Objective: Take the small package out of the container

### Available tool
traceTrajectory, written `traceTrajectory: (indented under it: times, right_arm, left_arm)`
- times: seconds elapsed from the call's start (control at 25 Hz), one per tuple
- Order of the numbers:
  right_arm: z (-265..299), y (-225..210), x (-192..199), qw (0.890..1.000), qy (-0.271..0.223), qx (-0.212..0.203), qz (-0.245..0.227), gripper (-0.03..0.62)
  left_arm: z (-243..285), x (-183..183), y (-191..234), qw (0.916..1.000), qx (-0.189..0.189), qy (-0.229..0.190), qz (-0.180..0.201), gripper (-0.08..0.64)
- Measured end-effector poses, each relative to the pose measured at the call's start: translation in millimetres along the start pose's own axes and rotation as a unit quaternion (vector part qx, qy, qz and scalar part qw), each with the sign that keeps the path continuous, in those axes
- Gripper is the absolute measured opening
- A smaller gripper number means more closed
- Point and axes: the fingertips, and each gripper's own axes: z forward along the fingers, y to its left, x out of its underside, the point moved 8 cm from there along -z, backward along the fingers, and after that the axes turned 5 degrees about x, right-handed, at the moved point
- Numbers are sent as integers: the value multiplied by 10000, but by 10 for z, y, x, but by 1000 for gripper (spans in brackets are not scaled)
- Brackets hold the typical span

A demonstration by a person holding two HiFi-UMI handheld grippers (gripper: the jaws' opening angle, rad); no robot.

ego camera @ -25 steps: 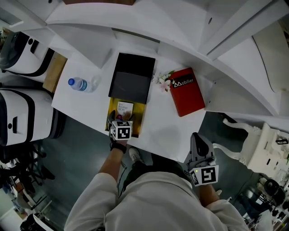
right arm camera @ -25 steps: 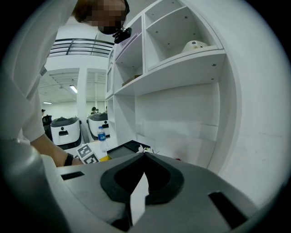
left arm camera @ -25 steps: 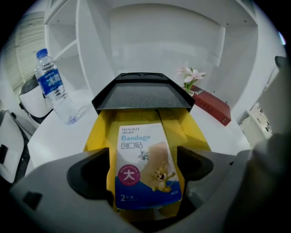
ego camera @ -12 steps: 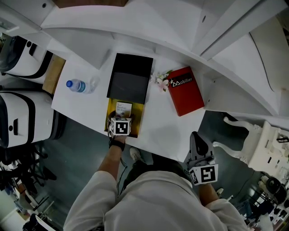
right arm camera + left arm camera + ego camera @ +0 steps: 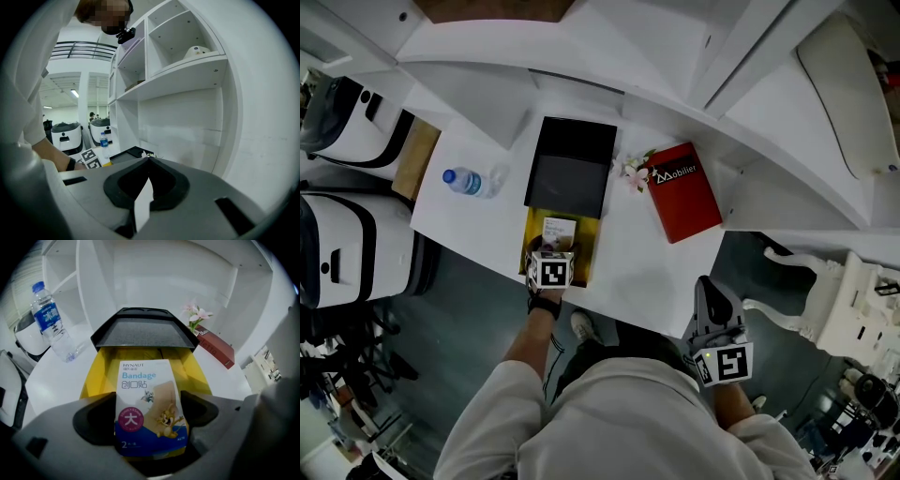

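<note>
The small package [image 5: 149,408] looks like glossy printed paper; the yellow container [image 5: 95,377] smooth, its black lid [image 5: 143,331] matt; the bottle [image 5: 51,324] clear plastic; the bench [image 5: 52,379] smooth white.

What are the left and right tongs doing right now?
Left tongs: closed on the bandage package, over the yellow container.
Right tongs: closed, holding nothing.

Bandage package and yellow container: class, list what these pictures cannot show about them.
- Yellow container interior: left gripper view, covered by the bandage package and the black lid.
- Container's near end: head view, under the left claw and its marker cube.
- Package print: head view, too small to read.
</note>
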Motion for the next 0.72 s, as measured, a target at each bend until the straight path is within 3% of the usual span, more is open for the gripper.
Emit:
traceTrajectory:
  times: [0.36,0.72]
  right_arm:
    - [-115,206,-128,9996,-250,-91,-96,23]
    - [-238,487,-335,9975,-645,-192,-231,23]
  left_arm:
    - [-525,-141,-108,9957,-57,-873,311,433]
    - [-1334,-417,-240,9780,-43,-1976,663,433]
